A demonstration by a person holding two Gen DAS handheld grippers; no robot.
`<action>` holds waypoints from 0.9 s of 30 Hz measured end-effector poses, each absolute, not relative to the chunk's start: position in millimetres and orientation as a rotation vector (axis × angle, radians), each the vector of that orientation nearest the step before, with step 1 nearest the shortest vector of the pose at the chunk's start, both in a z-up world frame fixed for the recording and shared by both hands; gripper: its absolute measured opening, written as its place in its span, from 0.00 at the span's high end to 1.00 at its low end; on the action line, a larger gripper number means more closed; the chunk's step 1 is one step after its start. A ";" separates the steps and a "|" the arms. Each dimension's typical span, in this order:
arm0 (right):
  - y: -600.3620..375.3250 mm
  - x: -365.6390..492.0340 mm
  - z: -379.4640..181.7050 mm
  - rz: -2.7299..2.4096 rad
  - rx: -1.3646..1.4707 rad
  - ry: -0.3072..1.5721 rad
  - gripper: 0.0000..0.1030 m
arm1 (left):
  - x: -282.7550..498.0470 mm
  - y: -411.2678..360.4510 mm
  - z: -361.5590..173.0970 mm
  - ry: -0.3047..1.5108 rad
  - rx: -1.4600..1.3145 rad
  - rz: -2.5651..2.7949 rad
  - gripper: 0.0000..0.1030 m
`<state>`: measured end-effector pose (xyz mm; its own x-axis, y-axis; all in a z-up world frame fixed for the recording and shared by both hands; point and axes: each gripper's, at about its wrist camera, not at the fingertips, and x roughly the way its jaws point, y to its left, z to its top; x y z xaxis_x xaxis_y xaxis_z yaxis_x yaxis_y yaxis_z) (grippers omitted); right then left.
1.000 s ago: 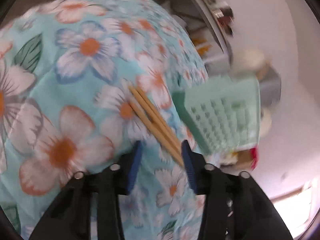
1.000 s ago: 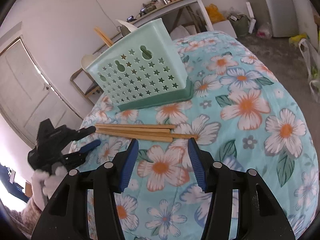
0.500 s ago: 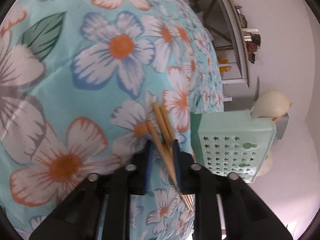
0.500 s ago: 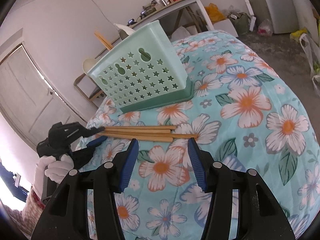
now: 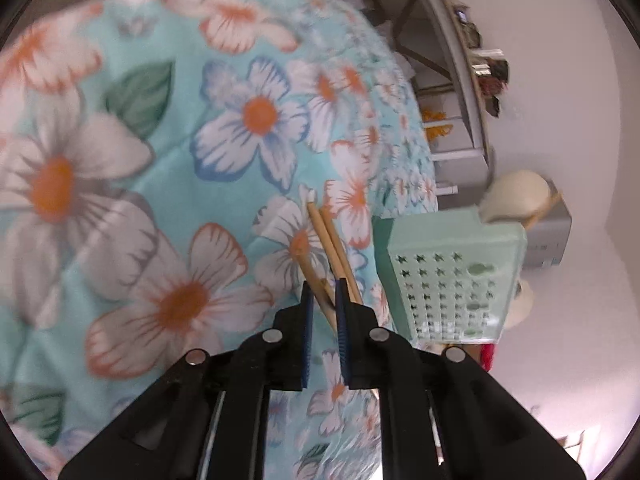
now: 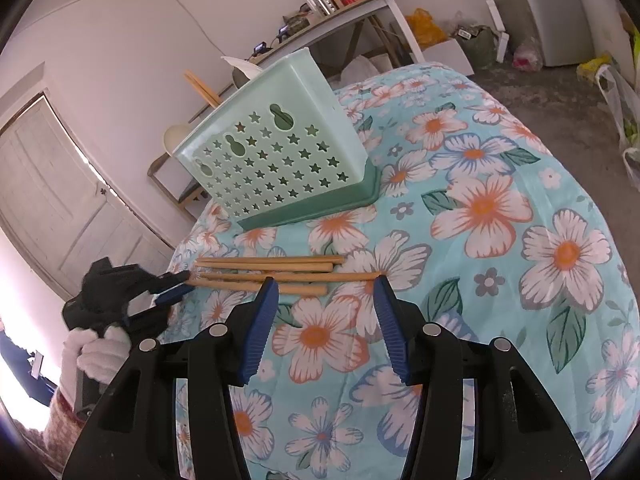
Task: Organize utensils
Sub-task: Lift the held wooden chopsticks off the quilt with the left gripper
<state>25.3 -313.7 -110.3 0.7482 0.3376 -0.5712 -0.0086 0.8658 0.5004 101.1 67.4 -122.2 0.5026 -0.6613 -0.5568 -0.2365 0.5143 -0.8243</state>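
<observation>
White walls, a panelled door [image 6: 60, 196], a cluttered shelf [image 6: 332, 4], grey floor [image 6: 560, 88].

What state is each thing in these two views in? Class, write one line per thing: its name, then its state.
Left gripper: jaws closing on the near end of a chopstick.
Right gripper: open, empty, above the cloth.
Chopsticks: four, lying flat, side by side on the floral cloth.
Utensil basket: upright on its tray, utensils poking out above its rim.
Door: shut.

Turquoise tablecloth [image 6: 500, 280] printed with white, orange-centred flowers and green leaves. Mint-green basket [image 6: 280, 152] pierced with star-shaped holes. Tan wooden chopsticks [image 6: 272, 268]. Black claws with blue pads [image 6: 262, 320]. White glove [image 6: 96, 356].
</observation>
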 end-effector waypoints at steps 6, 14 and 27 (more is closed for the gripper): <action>-309.1 27.1 -109.4 0.205 0.489 0.710 0.54 | 86.7 76.2 -126.8 1.100 -1.030 -0.329 0.89; -302.6 29.1 -107.7 0.210 0.471 0.715 0.54 | 88.3 82.1 -137.5 1.144 -1.133 -0.350 0.74; -300.2 33.3 -118.8 0.221 0.489 0.738 0.55 | 91.5 70.6 -140.0 1.204 -1.220 -0.259 0.69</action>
<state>33.3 -300.2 -118.8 0.7233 0.3595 -0.5895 -0.0232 0.8659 0.4997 91.5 70.6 -140.0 0.4139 -0.7154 -0.5628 -0.4205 0.3981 -0.8153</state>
